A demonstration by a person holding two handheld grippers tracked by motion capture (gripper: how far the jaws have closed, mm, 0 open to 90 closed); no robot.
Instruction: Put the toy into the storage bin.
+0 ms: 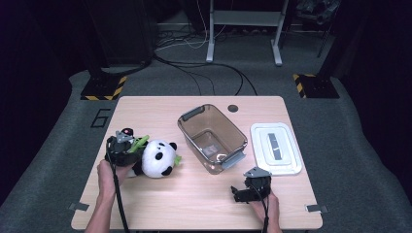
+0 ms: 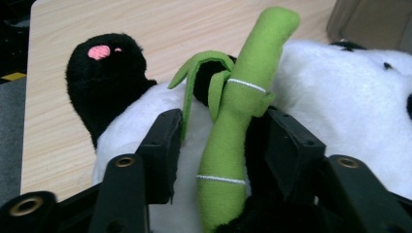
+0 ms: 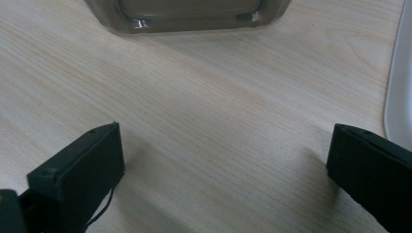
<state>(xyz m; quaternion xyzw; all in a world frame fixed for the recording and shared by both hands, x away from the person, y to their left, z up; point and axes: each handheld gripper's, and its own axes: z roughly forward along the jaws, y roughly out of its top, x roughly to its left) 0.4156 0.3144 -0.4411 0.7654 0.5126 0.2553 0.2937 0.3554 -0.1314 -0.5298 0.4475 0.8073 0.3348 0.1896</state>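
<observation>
High view: panda plush (image 1: 158, 158) lies on table (image 1: 194, 194) left of open clear bin (image 1: 212, 137); left gripper (image 1: 127, 145) at it. Left gripper view: fingers (image 2: 163, 145) pinch its body w/ green bamboo (image 2: 238, 111), so grasp step. Next: lift, carry to bin. Right gripper view: right gripper (image 3: 223, 170) wide open, holds nothing.

You have one plush panda (image 1: 159, 158), one clear plastic bin (image 1: 212, 138), one white lid (image 1: 275, 148) and two grippers on your table (image 1: 194, 196)

Panda (image 1: 158, 158): black and white, pink foot patch. Bamboo (image 2: 233, 126): green, white rings. Bin (image 1: 212, 137): smoky brown. Lid (image 1: 275, 148): white.
</observation>
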